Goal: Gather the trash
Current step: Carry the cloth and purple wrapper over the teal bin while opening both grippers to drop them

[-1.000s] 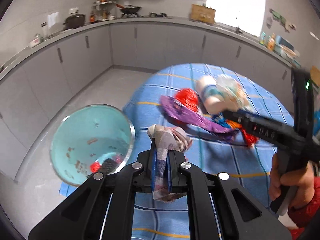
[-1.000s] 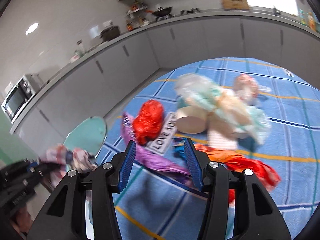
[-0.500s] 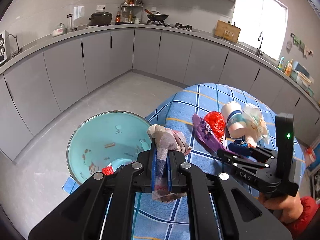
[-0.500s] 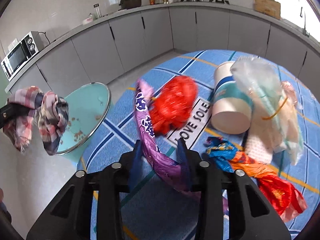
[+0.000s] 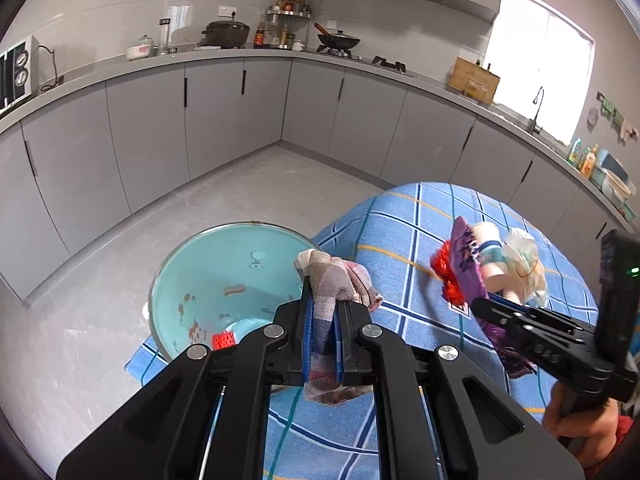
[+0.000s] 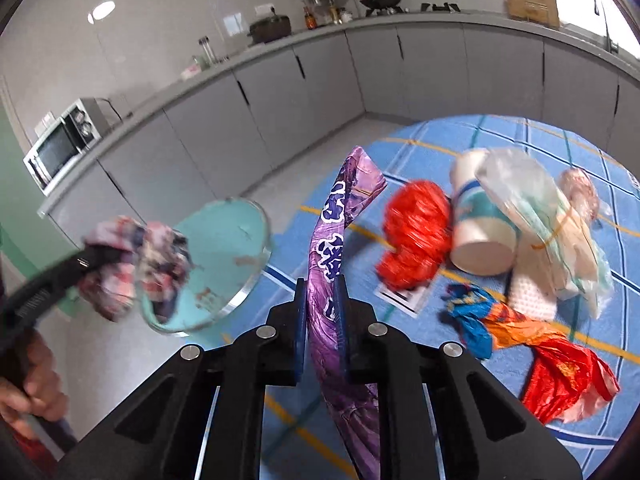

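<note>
Both grippers are clamped on loads. The left gripper (image 5: 320,332) pinches a plaid rag (image 5: 334,284) over the near rim of the teal bin (image 5: 224,256), seemingly poised to drop or wipe. The right gripper (image 6: 320,320) grips a purple wrapper (image 6: 340,232), lifted toward that bin; the red bag (image 6: 416,236) and paper cup (image 6: 480,232) lie right of it.

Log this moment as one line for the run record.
left hand-held gripper: shut on plaid cloth | right hand-held gripper: shut on purple wrapper, lifted | teal bin: beside table | paper cup: on table
</note>
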`<action>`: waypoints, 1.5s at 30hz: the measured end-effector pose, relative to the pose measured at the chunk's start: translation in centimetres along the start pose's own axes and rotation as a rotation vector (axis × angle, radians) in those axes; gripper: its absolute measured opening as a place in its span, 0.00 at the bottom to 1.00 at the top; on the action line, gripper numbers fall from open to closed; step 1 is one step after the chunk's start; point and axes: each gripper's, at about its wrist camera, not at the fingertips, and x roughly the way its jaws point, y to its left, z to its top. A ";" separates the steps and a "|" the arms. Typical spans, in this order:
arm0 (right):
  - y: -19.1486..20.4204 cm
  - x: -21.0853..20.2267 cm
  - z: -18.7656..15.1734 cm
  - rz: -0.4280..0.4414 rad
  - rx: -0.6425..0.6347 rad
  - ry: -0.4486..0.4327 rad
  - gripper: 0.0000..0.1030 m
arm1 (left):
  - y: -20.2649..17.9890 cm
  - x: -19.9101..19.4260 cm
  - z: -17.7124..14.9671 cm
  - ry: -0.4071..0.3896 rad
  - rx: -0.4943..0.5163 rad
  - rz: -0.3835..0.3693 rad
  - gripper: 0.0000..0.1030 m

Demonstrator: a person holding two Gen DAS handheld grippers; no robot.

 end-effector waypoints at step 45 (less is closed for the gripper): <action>11.2 9.4 3.5 0.166 0.007 0.092 0.14 | 8.8 4.9 1.1 0.034 -0.163 0.101 0.08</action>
